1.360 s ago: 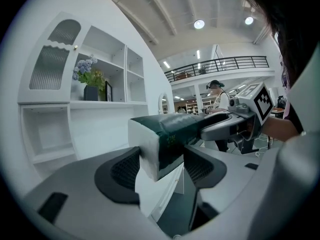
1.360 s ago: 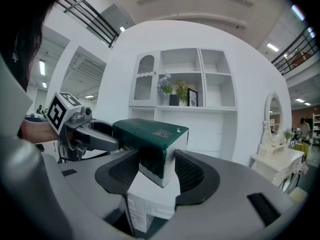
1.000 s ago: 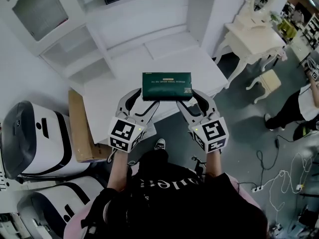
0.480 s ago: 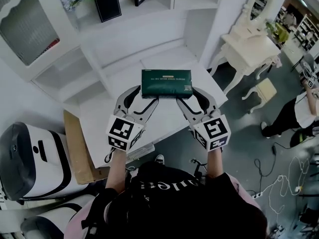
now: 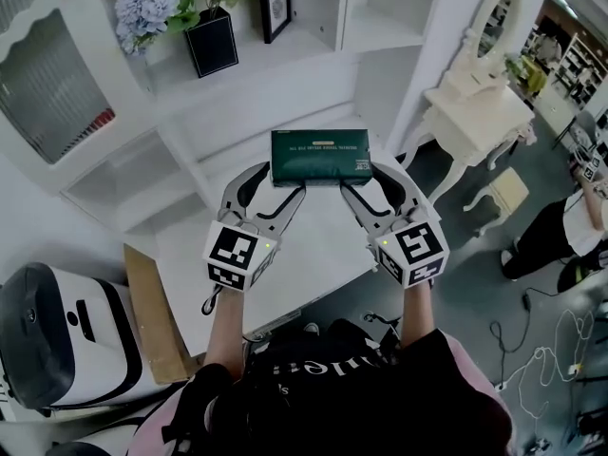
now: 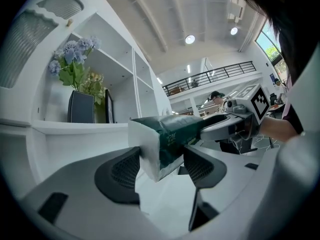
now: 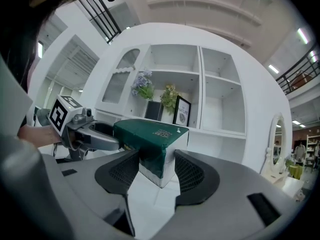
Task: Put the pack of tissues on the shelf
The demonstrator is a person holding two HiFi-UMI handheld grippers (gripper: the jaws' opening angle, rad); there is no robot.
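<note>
A dark green pack of tissues (image 5: 319,157) with white ends hangs in the air above the white desk top, level, in front of the white shelf unit (image 5: 285,55). My left gripper (image 5: 273,184) is shut on its left end (image 6: 159,149). On the pack's right end (image 7: 156,156), my right gripper (image 5: 366,180) is shut too. In the left gripper view the right gripper (image 6: 235,121) shows at the far end of the pack; the right gripper view shows the left gripper (image 7: 82,131) the same way.
On the shelf (image 7: 170,124) stand a black pot with blue and green flowers (image 5: 211,47) and a framed picture (image 5: 275,3); the bay at the right (image 5: 394,12) holds nothing. A white dressing table with a mirror (image 5: 480,93) and a stool (image 5: 508,193) stand right. White machines (image 5: 52,331) and a cardboard sheet (image 5: 147,316) lie left.
Both grippers have carried the pack forward and higher toward the shelf unit. The head view has tilted up, so the flower pot and picture now show fully.
</note>
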